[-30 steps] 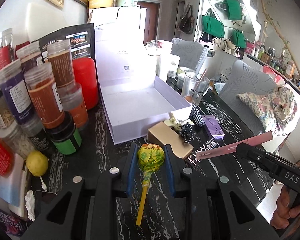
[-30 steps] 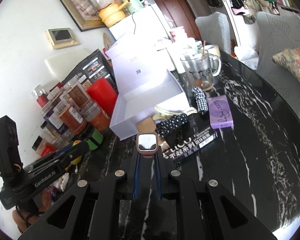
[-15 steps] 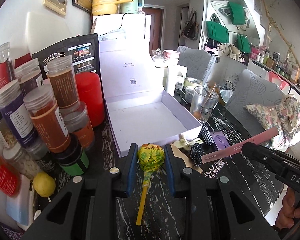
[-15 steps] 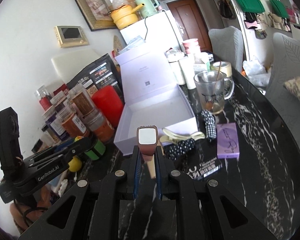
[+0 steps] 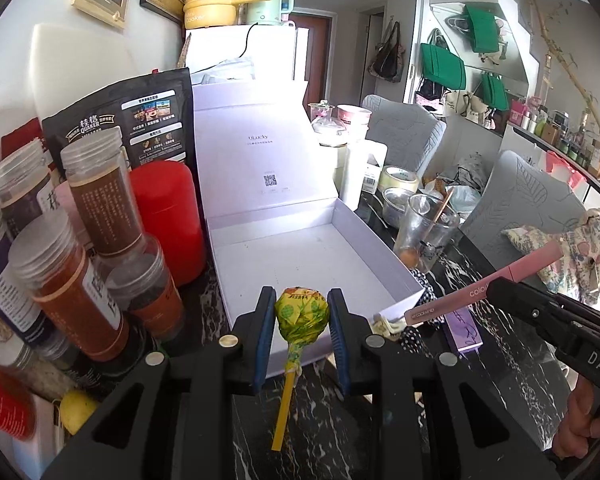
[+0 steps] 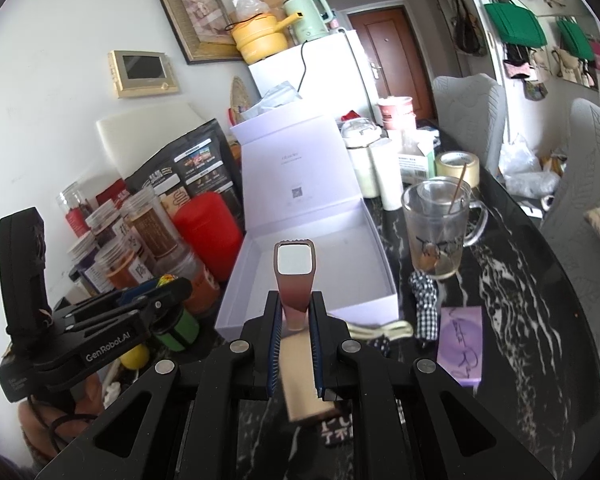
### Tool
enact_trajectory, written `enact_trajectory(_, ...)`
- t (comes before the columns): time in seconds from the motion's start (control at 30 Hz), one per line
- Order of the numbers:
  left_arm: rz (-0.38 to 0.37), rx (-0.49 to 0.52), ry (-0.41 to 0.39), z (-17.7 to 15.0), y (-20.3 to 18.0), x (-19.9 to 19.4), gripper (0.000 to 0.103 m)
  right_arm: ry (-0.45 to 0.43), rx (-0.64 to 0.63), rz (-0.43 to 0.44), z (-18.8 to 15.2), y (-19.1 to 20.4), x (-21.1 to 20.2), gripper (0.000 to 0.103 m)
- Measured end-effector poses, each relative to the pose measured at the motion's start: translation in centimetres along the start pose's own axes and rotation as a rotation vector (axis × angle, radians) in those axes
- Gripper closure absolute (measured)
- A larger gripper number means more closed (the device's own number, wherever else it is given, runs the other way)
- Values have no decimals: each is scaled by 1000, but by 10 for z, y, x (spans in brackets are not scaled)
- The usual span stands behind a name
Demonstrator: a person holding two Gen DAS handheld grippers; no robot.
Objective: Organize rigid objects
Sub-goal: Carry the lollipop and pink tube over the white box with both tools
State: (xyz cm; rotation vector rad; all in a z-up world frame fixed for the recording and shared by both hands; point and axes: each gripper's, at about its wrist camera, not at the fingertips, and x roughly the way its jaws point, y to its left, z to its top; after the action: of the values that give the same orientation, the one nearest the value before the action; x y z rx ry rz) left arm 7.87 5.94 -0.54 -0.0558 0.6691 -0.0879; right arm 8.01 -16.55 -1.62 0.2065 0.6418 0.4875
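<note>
two hand-held grippers over a dark marble table (image 5: 512, 364) w/ an open white box (image 5: 300, 256) in front, lid standing up at the back. left gripper (image 5: 302, 322) is clamped on a lollipop (image 5: 301, 314) in a yellow-green wrapper, its yellow stick hanging down btwn the fingers; the candy head sits just above the box's near edge. right gripper (image 6: 296, 316) is clenched on a slim pink tube (image 6: 295, 280), its flat end pointing at the box interior; in the left view the tube reaches toward the box's near right corner. jars (image 5: 72, 280) and a red canister (image 5: 168, 220) stand left of the box, a glass mug (image 6: 440, 228) to its right, a purple box (image 6: 460, 344) on the table near the right gripper.
</note>
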Motion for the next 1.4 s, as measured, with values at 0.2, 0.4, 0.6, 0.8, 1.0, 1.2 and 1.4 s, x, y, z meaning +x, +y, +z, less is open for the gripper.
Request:
enact_trajectory(0.2, 2, -1, -4, 16, 3, 16, 77, -1, -11, 1, 17, -3, 18, 90)
enact_trajectory(0.4, 11, 6, -17, 34, 7, 32, 77, 2, -17, -2, 33, -5, 36, 90)
enact_trajectory(0.6, 22, 3, -25, 50, 9, 51, 77, -7, -47, -27, 49, -5, 53, 90)
enact_trajectory(0.8, 35, -11, -13, 57, 12, 71, 77, 0, -61, -48, 60, -9, 72, 90)
enact_trajectory(1.0, 53, -31, 25, 55, 18, 92, 77, 33, -77, -69, 62, -12, 94, 90)
enact_trajectory(1.2, 84, -42, 87, 44, 22, 115, 77, 89, -92, -93, 53, -17, 117, 90)
enact_trajectory(1.4, 96, -67, 131, 34, 29, 137, 77, 155, -89, -129, 42, -24, 138, 89)
